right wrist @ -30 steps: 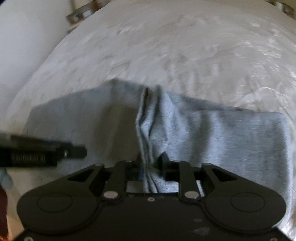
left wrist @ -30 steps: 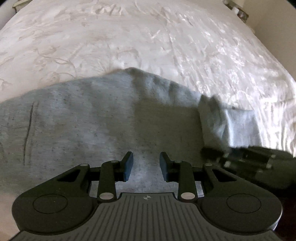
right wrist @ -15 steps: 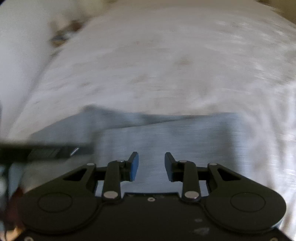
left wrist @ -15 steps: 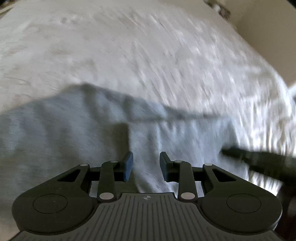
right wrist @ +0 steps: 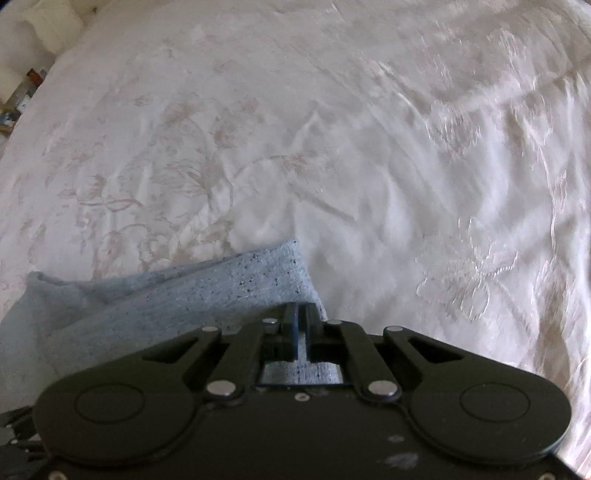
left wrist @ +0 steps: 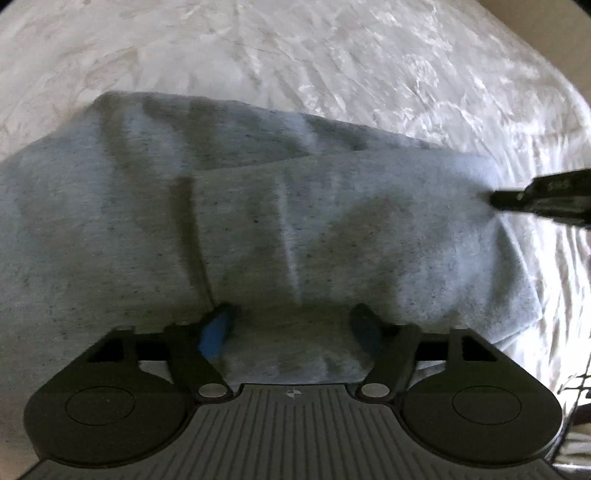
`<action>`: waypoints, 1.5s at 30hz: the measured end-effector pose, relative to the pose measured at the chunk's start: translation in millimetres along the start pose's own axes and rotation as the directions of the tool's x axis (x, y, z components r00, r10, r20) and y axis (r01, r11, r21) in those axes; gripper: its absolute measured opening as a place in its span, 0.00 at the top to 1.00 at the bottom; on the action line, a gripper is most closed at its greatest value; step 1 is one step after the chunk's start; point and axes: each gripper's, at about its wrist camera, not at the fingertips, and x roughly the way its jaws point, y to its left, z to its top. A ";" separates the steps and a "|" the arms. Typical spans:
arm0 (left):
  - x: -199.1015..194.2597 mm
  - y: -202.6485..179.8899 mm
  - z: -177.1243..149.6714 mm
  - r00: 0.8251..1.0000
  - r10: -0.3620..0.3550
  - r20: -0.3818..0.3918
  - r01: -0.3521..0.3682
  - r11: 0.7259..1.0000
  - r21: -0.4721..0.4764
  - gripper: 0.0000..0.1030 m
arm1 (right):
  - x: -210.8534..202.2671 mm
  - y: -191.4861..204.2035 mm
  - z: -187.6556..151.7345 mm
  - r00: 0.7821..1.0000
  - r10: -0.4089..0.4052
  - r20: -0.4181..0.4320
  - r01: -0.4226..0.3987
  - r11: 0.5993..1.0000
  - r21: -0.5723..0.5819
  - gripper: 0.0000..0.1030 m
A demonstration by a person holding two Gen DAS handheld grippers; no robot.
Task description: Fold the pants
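Grey speckled pants (left wrist: 258,221) lie folded in layers on a white bedspread (left wrist: 369,55). My left gripper (left wrist: 291,325) points down over their near edge. Its jaws are opening and stand wide, with a loose fold of the cloth between them that the pads do not press. In the right wrist view only the end of the pants (right wrist: 221,291) shows, at lower left. My right gripper (right wrist: 300,321) sits at that end's right corner. Its jaws are closing, almost together, with a thin edge of grey cloth pinched in the slit. That same right gripper (left wrist: 496,197) shows at the pants' right edge in the left wrist view.
The embroidered bedspread (right wrist: 369,147) stretches far beyond and to the right of the pants. Small items (right wrist: 26,85) stand off the bed's far left corner. A beige wall (left wrist: 561,33) rises at the far right.
The right gripper let go of a bunched fold, moved right to the pants' end and closed there. The left gripper's jaws spread wide over the near edge. The pants now lie flatter, in layers.
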 end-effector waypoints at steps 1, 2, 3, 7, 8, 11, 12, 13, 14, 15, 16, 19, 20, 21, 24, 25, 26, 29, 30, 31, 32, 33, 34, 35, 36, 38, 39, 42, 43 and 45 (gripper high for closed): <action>2.6 -5.2 0.1 1.000 0.013 -0.003 -0.013 1.000 0.011 0.23 | -5.6 1.7 -1.0 1.000 0.009 0.015 -0.009 1.000 -0.020 0.90; 4.7 -9.9 0.6 1.000 0.025 -0.005 -0.025 0.999 0.020 0.18 | -13.2 3.8 -3.2 0.999 0.019 0.027 -0.018 0.999 -0.039 0.89; 6.9 -13.4 -0.1 0.999 0.033 -0.004 -0.032 0.999 0.023 0.12 | -20.5 4.4 -7.1 0.999 0.035 0.033 -0.033 0.998 -0.057 0.89; 14.2 -20.1 -1.6 0.999 0.040 0.001 -0.040 0.999 0.003 0.01 | -40.4 4.9 -36.0 0.996 0.084 0.008 -0.082 0.987 -0.138 0.89; 16.5 -22.4 -0.9 0.999 0.052 0.000 -0.052 0.999 0.003 0.01 | -39.5 4.8 -44.8 0.996 0.084 -0.005 -0.083 0.984 -0.157 0.89; 21.9 -31.0 -2.0 0.995 0.095 -0.003 -0.095 0.995 0.018 0.00 | -34.3 -2.0 -68.6 0.995 0.075 -0.063 -0.085 0.980 -0.180 0.89; 25.1 -36.2 -1.6 0.994 0.113 -0.001 -0.113 0.993 0.026 0.00 | -31.6 -4.6 -75.3 0.995 0.070 -0.075 -0.083 0.980 -0.181 0.89; 26.8 -39.2 -2.6 0.992 0.129 0.005 -0.129 0.991 0.029 0.00 | -30.3 -6.9 -79.6 0.994 0.069 -0.080 -0.082 0.981 -0.178 0.89; 29.0 -43.7 -4.0 0.989 0.146 0.014 -0.146 0.989 0.026 0.00 | -30.1 -8.4 -82.0 0.994 0.072 -0.082 -0.086 0.981 -0.176 0.89; 31.6 -48.6 -5.4 0.987 0.160 0.027 -0.161 0.987 0.017 0.00 | -32.0 -8.9 -86.0 0.994 0.076 -0.079 -0.089 0.980 -0.179 0.89; 32.5 -50.8 -7.3 0.984 0.173 0.040 -0.173 0.985 0.006 0.00 | -32.5 -9.2 -85.6 0.994 0.078 -0.077 -0.091 0.979 -0.184 0.88; 34.8 -56.1 -11.4 0.977 0.201 0.067 -0.200 0.980 -0.024 0.00 | -36.5 -6.2 -83.4 0.993 0.089 -0.076 -0.102 0.973 -0.205 0.87; 35.3 -57.5 -12.6 0.976 0.204 0.071 -0.202 0.979 -0.034 0.00 | -41.4 -7.2 -82.6 0.993 0.092 -0.076 -0.106 0.971 -0.213 0.87; 35.0 -59.6 -15.2 0.976 0.207 0.075 -0.203 0.978 -0.047 0.00 | -42.3 -6.1 -81.2 0.993 0.096 -0.076 -0.110 0.969 -0.221 0.87; 32.6 -63.7 -15.5 0.980 0.195 0.046 -0.193 0.980 -0.048 0.00 | -44.9 0.5 -77.8 0.992 0.100 -0.076 -0.116 0.960 -0.254 0.86; 28.6 -59.8 -12.7 0.981 0.190 0.037 -0.187 0.981 -0.058 0.01 | -48.1 3.2 -78.2 0.992 0.102 -0.072 -0.118 0.957 -0.266 0.86; 24.3 -56.0 -9.3 0.982 0.187 0.031 -0.184 0.980 -0.073 0.07 | -47.3 6.1 -76.4 0.992 0.105 -0.066 -0.120 0.954 -0.276 0.86; 2.3 -41.9 -10.2 0.978 0.199 0.062 -0.191 0.975 -0.113 0.23 | -60.2 15.9 -76.2 0.992 0.125 -0.033 -0.128 0.941 -0.314 0.81; -6.9 -34.6 -13.8 0.975 0.206 0.080 -0.194 0.972 -0.135 0.23 | -65.9 21.6 -76.7 0.991 0.132 -0.015 -0.130 0.934 -0.333 0.78; -15.8 -27.3 -17.1 0.972 0.214 0.099 -0.197 0.968 -0.157 0.23 | -69.2 26.6 -77.5 0.990 0.140 -0.001 -0.131 0.927 -0.351 0.76; -25.7 -16.5 -21.3 0.967 0.225 0.116 -0.202 0.962 -0.184 0.23 | -73.5 31.9 -78.5 0.989 0.149 0.014 -0.133 0.920 -0.370 0.75; -36.7 -4.4 -27.3 0.963 0.237 0.129 -0.207 0.955 -0.215 0.23 | -77.9 39.0 -80.0 0.987 0.160 0.030 -0.136 0.911 -0.389 0.74; -46.8 6.9 -32.4 0.960 0.246 0.136 -0.209 0.948 -0.241 0.23 | -82.5 47.2 -81.8 0.984 0.174 0.050 -0.139 0.902 -0.409 0.72; -57.0 20.6 -38.7 0.956 0.255 0.146 -0.210 0.940 -0.267 0.23 | -85.9 54.6 -83.3 0.980 0.188 0.063 -0.144 0.893 -0.427 0.71; -67.3 35.2 -45.2 0.951 0.267 0.155 -0.214 0.932 -0.293 0.23 | -88.5 64.0 -85.2 0.977 0.199 0.072 -0.148 0.884 -0.443 0.70; -89.2 67.0 -51.8 0.941 0.298 0.163 -0.229 0.911 -0.344 0.23 | -91.1 84.1 -90.2 0.972 0.223 0.077 -0.163 0.870 -0.466 0.69; -97.1 80.4 -56.9 0.936 0.313 0.161 -0.239 0.900 -0.364 0.23 | -90.9 94.7 -92.9 0.970 0.233 0.074 -0.172 0.865 -0.471 0.69; -118.5 123.6 -78.9 0.921 0.358 0.152 -0.272 0.872 -0.407 0.23 | -88.3 129.5 -102.7 0.967 0.248 0.054 -0.193 0.857 -0.478 0.68; -127.3 138.4 -81.4 0.918 0.366 0.150 -0.278 0.866 -0.415 0.23 | -86.4 142.1 -106.2 0.966 0.253 0.043 -0.203 0.855 -0.477 0.68; -142.5 168.4 -96.0 0.917 0.371 0.147 -0.276 0.856 -0.438 0.23 | -84.0 167.6 -112.9 0.964 0.265 0.024 -0.221 0.847 -0.483 0.68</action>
